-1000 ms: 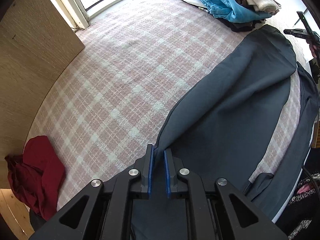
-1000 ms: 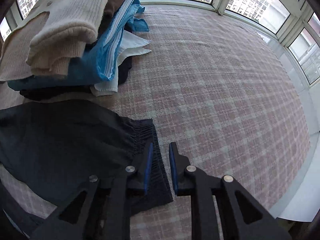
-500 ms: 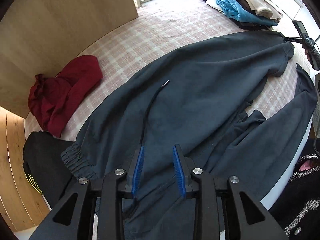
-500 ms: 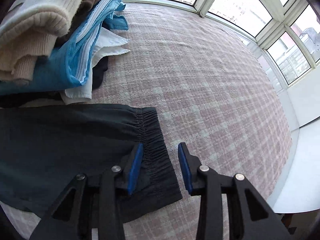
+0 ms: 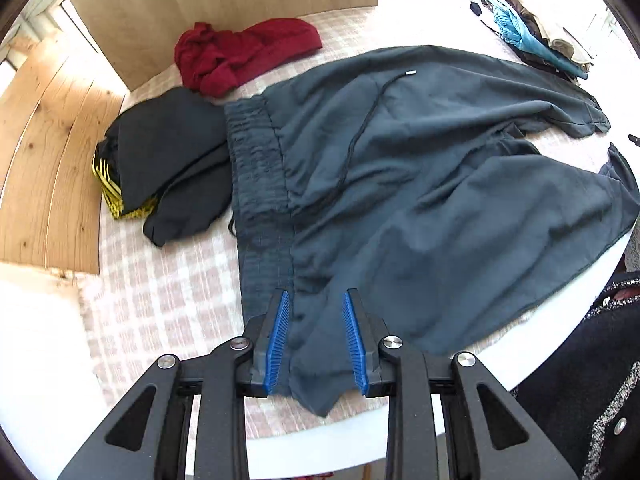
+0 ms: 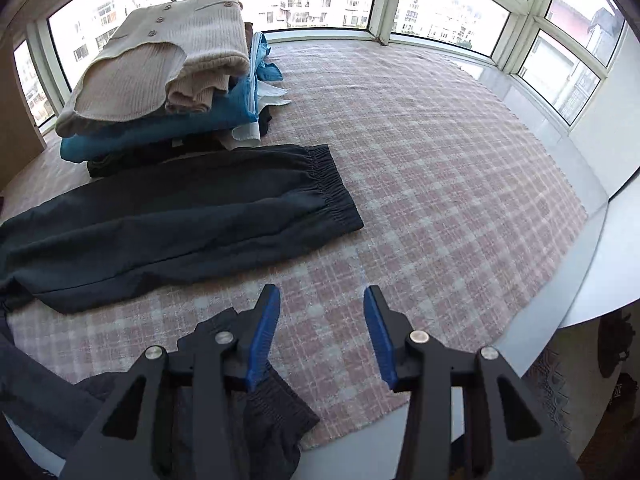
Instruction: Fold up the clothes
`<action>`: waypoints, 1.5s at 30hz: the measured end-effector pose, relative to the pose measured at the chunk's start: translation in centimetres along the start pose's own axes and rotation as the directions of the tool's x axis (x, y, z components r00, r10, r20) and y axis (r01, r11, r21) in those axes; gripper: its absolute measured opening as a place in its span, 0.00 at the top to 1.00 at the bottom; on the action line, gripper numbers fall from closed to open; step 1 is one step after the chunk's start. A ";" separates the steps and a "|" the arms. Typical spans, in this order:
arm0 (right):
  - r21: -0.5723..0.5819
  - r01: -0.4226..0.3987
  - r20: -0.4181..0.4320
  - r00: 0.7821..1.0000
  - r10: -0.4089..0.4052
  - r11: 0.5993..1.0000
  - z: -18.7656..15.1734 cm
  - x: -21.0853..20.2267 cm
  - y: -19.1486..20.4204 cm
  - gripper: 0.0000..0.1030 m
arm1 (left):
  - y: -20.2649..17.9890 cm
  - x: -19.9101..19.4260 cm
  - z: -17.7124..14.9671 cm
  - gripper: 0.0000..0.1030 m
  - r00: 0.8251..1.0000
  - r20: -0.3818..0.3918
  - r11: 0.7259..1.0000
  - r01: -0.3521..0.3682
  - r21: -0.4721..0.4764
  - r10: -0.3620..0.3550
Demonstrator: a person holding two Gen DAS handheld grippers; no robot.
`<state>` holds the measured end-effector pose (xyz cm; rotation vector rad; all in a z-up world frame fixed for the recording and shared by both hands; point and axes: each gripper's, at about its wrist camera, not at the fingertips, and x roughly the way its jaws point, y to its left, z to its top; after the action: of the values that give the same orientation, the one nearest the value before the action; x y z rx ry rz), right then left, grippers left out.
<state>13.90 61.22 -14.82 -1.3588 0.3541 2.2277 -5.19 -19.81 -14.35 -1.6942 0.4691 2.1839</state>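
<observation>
Dark grey-blue trousers (image 5: 400,168) lie spread on the pink plaid cloth (image 5: 160,300), the elastic waistband (image 5: 256,184) to the left, a drawstring across the front. My left gripper (image 5: 314,340) is open, with the trousers' near corner lying between its fingers. In the right wrist view one trouser leg (image 6: 172,224) lies flat with its elastic cuff (image 6: 332,196) at the right. The other cuff (image 6: 264,408) lies under the left finger. My right gripper (image 6: 320,336) is open and empty above the plaid cloth (image 6: 440,200).
A crumpled red garment (image 5: 244,56) and a black garment with yellow stripes (image 5: 160,160) lie left of the waistband. A stack of folded clothes (image 6: 168,88) stands behind the trouser leg. Wooden panels (image 5: 224,4) and windows (image 6: 440,0) surround the surface. The white edge (image 5: 520,364) is near.
Both grippers have opened and let go of the trousers. Both have pulled back, so the whole garment shows lying flat on the cloth.
</observation>
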 end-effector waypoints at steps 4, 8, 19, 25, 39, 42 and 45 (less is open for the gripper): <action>0.104 -0.033 -0.106 0.993 0.044 0.994 -5.0 0.0 -0.3 0.58 | 2.4 2.0 -4.7 0.74 0.999 -0.020 0.993 0.026 -0.114 -0.028; 0.123 -0.074 -0.129 0.988 0.089 0.990 -6.1 0.3 1.2 0.58 | 4.4 3.4 -5.3 0.74 1.000 0.011 0.987 0.013 -0.159 -0.012; 0.145 -0.070 -0.103 0.991 0.086 0.987 -6.9 -2.7 1.3 0.58 | 2.8 6.1 -4.4 0.96 1.000 -0.004 0.998 0.016 -0.061 -0.016; 0.043 -0.050 -0.115 0.992 0.055 0.998 -5.2 -2.1 2.2 0.58 | 2.3 6.1 -4.1 0.99 0.999 -0.032 0.999 0.014 -0.050 -0.016; -0.072 -0.029 -0.220 0.975 0.013 0.997 -6.3 2.0 3.1 0.57 | 0.3 6.0 -4.4 0.98 0.998 -0.066 0.999 -0.008 -0.050 0.004; -0.092 -0.024 -0.180 0.984 0.007 0.996 -7.0 1.6 3.5 0.58 | -0.2 6.0 -4.6 0.98 0.998 -0.066 0.998 -0.010 -0.054 0.007; -0.019 -0.070 -0.174 0.983 0.065 0.997 -7.1 1.7 2.6 0.68 | -0.7 5.9 -4.7 0.98 0.998 -0.066 0.998 -0.012 -0.056 0.008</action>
<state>17.22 56.26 -19.69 -1.5812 0.4407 2.1802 -2.20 -21.00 -21.26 -1.8023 0.4370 2.1728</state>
